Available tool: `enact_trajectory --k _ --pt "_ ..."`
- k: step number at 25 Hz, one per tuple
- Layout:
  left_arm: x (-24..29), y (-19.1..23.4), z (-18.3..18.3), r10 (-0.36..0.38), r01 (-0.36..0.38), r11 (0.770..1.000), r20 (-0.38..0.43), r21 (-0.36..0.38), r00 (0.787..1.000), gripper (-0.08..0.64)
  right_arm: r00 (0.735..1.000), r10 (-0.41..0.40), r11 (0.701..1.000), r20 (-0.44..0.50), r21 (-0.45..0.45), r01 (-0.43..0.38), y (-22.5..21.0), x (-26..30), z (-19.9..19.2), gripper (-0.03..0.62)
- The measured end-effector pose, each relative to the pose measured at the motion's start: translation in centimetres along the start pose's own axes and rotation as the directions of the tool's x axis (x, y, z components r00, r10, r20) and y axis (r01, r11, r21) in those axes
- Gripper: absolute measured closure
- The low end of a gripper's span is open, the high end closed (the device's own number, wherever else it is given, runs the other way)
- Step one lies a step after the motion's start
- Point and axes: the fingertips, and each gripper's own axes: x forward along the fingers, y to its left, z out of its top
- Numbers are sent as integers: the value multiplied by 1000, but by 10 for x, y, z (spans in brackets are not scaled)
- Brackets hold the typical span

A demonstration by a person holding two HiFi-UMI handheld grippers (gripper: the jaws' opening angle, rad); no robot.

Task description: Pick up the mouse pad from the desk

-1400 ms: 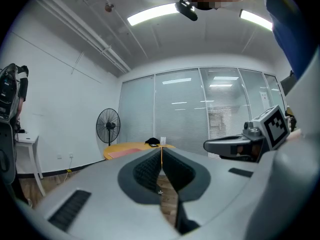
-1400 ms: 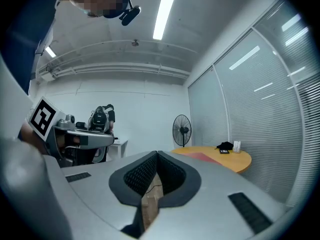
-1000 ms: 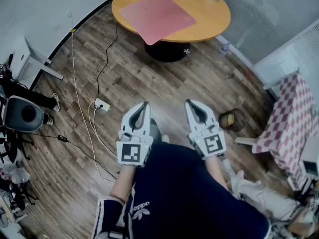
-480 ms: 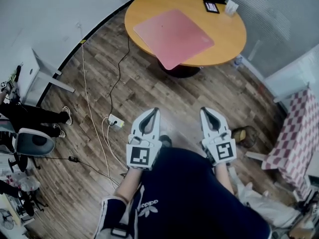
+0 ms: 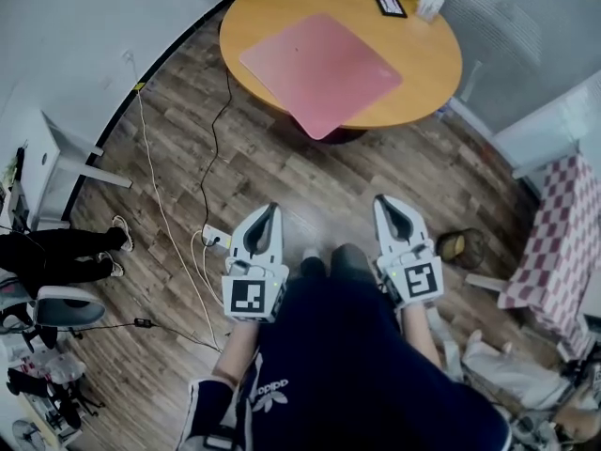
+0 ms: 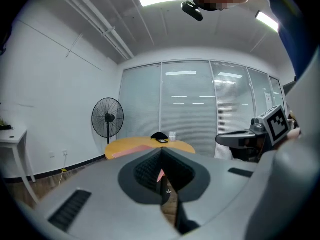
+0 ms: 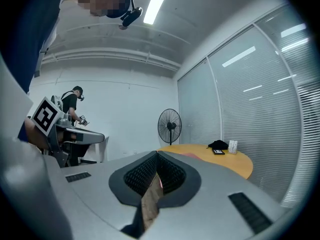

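Partly, left gripper [image 6: 161, 155] hides mouse pad [image 6: 131, 151]

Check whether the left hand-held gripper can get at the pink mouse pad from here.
Probably not yet. The left hand-held gripper is over the floor, well short of the table where the mouse pad lies. Nothing stands between them, so stepping closer should do.

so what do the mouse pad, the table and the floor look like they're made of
Mouse pad: matte pink, thin and flat, probably cloth over rubber; no glare shows. Table: smooth orange-tan top, likely wood or laminate. Floor: brown planks with grain and seams, wood or wood-look vinyl; can't tell which.
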Motion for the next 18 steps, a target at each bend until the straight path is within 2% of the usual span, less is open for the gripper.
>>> enact_trajectory --k 8,12,18 --pt "8 1 -16 0 -1 999 -36 -41 999 555 1000 -10 1000 -29 -1 10 -9 8 -8 589" --pt "15 15 -17 41 -43 999 -67 -20 997 555 998 21 1000 -52 3 -21 -14 23 -20 588" --pt "49 25 -15 84 -86 996 -57 -34 995 555 996 66 998 -65 26 -64 -34 60 -21 588"
